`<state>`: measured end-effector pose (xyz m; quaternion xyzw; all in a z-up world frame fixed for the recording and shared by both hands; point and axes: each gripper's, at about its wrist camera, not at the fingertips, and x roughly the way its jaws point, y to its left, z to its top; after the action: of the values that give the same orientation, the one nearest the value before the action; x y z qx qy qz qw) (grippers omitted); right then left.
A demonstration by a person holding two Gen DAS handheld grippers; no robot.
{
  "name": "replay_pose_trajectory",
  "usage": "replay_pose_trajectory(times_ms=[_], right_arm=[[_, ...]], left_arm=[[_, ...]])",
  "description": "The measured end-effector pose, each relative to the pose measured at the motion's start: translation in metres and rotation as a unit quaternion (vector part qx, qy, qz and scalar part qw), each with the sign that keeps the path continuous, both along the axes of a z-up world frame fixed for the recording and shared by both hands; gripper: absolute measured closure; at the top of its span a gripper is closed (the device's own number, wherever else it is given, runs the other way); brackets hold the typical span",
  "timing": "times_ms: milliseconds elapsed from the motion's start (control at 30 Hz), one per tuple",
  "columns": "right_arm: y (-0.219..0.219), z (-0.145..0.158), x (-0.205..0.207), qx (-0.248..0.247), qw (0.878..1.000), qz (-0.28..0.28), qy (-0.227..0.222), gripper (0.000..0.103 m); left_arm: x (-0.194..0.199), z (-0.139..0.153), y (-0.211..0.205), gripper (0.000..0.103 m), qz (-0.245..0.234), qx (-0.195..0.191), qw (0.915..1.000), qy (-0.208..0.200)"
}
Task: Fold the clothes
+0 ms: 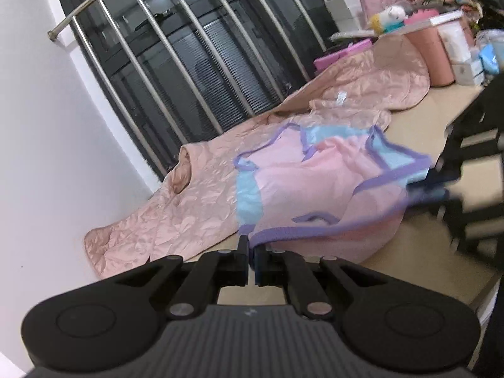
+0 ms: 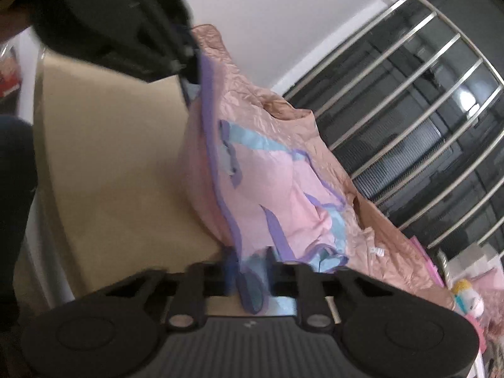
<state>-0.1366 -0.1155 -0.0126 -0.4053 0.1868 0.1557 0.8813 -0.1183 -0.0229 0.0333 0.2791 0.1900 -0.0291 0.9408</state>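
Both hand-held grippers pinch the pink garment (image 1: 315,182): the left hand-held gripper (image 1: 251,252) on its purple hem, the right hand-held gripper (image 2: 249,271) on a blue-purple edge, above the counter (image 2: 119,157)

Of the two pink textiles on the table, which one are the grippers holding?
The small pink garment with purple trim and blue panels; both the left gripper and right gripper pinch its edge. The shiny quilted blanket lies underneath, untouched.

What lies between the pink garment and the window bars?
A crumpled peach quilted blanket lies between the pink garment and the window bars, in both views.
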Motion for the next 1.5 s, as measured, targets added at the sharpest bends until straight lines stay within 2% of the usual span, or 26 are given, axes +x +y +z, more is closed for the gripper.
replay_pose_trajectory(times_ms=[67, 133, 200, 300, 433, 533, 633, 700, 833, 933, 1000, 1067, 1100, 1200, 1300, 1400, 1500], right_arm=[[-0.004, 0.005, 0.002, 0.016, 1.000, -0.012, -0.003, 0.094], [-0.009, 0.009, 0.001, 0.033, 0.999, -0.026, -0.012, 0.099], [-0.013, 0.016, -0.001, 0.054, 0.997, -0.041, -0.025, 0.099], [-0.018, 0.029, -0.007, 0.090, 0.993, -0.060, -0.050, 0.100], [-0.025, 0.038, -0.012, 0.115, 0.987, -0.095, -0.068, 0.100], [-0.029, 0.035, -0.008, 0.110, 0.987, -0.100, -0.056, 0.100], [-0.028, 0.030, -0.009, 0.102, 0.988, -0.102, -0.052, 0.100], [-0.029, 0.026, -0.009, 0.099, 0.987, -0.111, -0.054, 0.100], [-0.026, 0.014, -0.008, 0.082, 0.989, -0.115, -0.040, 0.100], [-0.025, 0.008, -0.006, 0.070, 0.991, -0.113, -0.028, 0.100], [-0.027, 0.020, -0.003, 0.067, 0.991, -0.107, -0.031, 0.100], [-0.030, 0.039, -0.001, 0.069, 0.992, -0.097, -0.041, 0.100], [-0.034, 0.059, 0.001, 0.075, 0.992, -0.090, -0.049, 0.100], [-0.045, 0.132, 0.007, 0.092, 0.989, -0.078, -0.083, 0.100], [-0.053, 0.207, 0.011, 0.094, 0.985, -0.071, -0.127, 0.100], [-0.053, 0.291, 0.001, 0.094, 0.979, -0.058, -0.169, 0.100], [-0.044, 0.363, -0.028, 0.070, 0.963, -0.064, -0.254, 0.099]], left_arm=[[0.001, -0.005, 0.002, 0.100, 0.007, -0.002, 1.0000, 0.006], [0.002, -0.012, 0.003, 0.094, 0.014, 0.002, 0.9998, 0.011], [0.004, -0.022, 0.002, 0.061, 0.019, 0.011, 0.9996, 0.016], [0.007, -0.037, 0.002, 0.060, 0.027, 0.021, 0.9991, 0.027], [0.008, -0.042, 0.005, 0.060, 0.037, 0.014, 0.9988, 0.030], [0.006, -0.040, 0.004, 0.067, 0.037, 0.003, 0.9991, 0.022], [0.009, -0.042, 0.002, 0.071, 0.038, 0.013, 0.9989, 0.022], [0.010, -0.045, 0.002, 0.084, 0.035, 0.012, 0.9987, 0.036], [0.011, -0.045, 0.000, 0.099, 0.028, 0.005, 0.9984, 0.049], [0.012, -0.030, -0.002, 0.101, 0.011, 0.003, 0.9995, 0.029], [0.013, -0.006, 0.003, 0.101, -0.009, -0.012, 0.9998, 0.014], [0.016, 0.033, 0.015, 0.101, -0.048, -0.049, 0.9976, 0.008], [0.020, 0.054, 0.021, 0.101, -0.071, -0.060, 0.9957, 0.007], [0.037, 0.129, 0.039, 0.102, -0.123, -0.085, 0.9886, 0.015], [0.043, 0.219, 0.055, 0.101, -0.151, -0.102, 0.9832, 0.008], [0.023, 0.307, 0.062, 0.101, -0.163, -0.083, 0.9820, -0.047], [-0.012, 0.376, 0.061, 0.101, -0.177, -0.067, 0.9754, -0.113]])
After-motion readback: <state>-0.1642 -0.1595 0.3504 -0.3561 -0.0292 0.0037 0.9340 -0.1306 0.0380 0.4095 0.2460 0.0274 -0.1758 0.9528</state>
